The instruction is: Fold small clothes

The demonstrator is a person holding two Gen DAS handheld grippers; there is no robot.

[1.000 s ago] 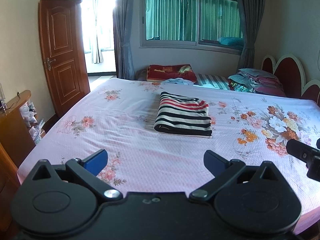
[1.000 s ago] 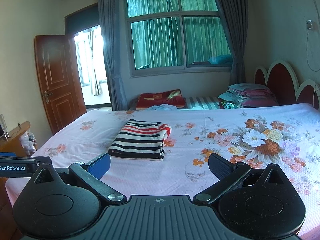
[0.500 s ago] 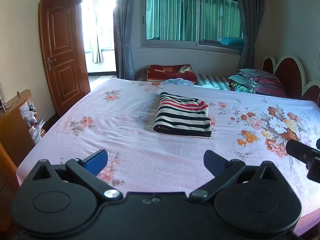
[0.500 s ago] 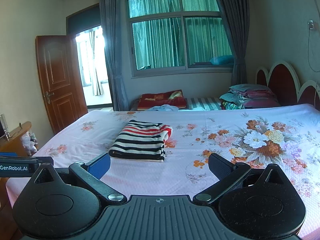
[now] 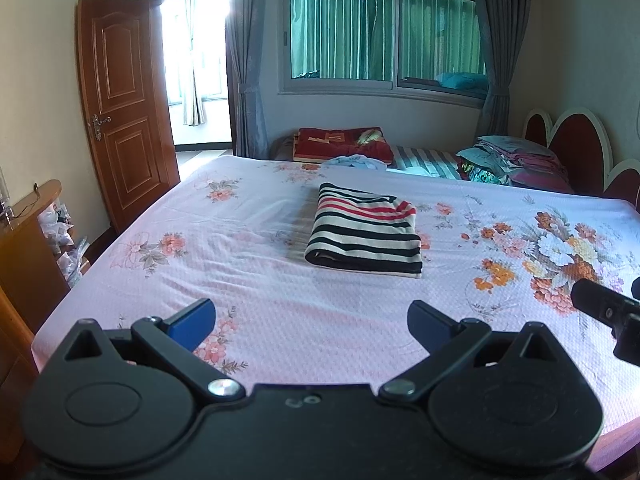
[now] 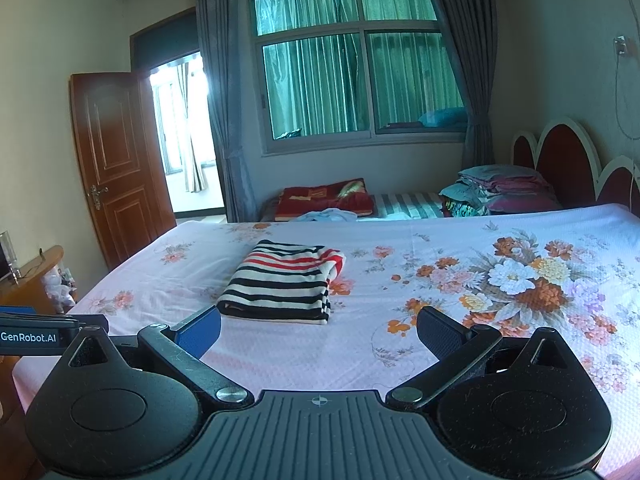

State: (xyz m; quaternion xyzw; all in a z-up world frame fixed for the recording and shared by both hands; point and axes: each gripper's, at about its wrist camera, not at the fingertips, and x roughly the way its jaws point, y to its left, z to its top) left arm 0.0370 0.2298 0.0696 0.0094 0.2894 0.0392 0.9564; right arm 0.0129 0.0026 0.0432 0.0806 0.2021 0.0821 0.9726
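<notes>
The striped shirt (image 5: 366, 232) is folded into a neat block. It has black, white and red stripes. It lies flat on the bed (image 5: 256, 280), out in the middle, with nothing touching it. The folded edge faces me.

My left tongs (image 5: 311, 318) are spread wide apart. They pinch nothing. They hang over the near side of the bed, well apart from the shirt. One of the fingers (image 5: 196, 318) has a blue pad.

My right tongs (image 6: 318, 332) are spread wide too, and they hold nothing. From this side the shirt (image 6: 286, 282) sits just past my left finger, but it does not touch it. A bit of my other tool, with white letters on it, pokes in at the left.

The bed has a pink sheet with flowers on it. There is a big bunch of flowers (image 6: 528, 280) printed on the right side.

Past the far edge of the bed I see a red blanket (image 5: 340, 142), a light blue cloth (image 5: 354, 161) and a pile of folded bedding (image 5: 516, 158). A red headboard (image 6: 568, 168) stands on the right. Behind it all is a window (image 6: 352, 60) with green curtains. A brown door (image 5: 120, 104) stands open on the left, and a wooden cabinet (image 5: 28, 248) sits beside the bed.
</notes>
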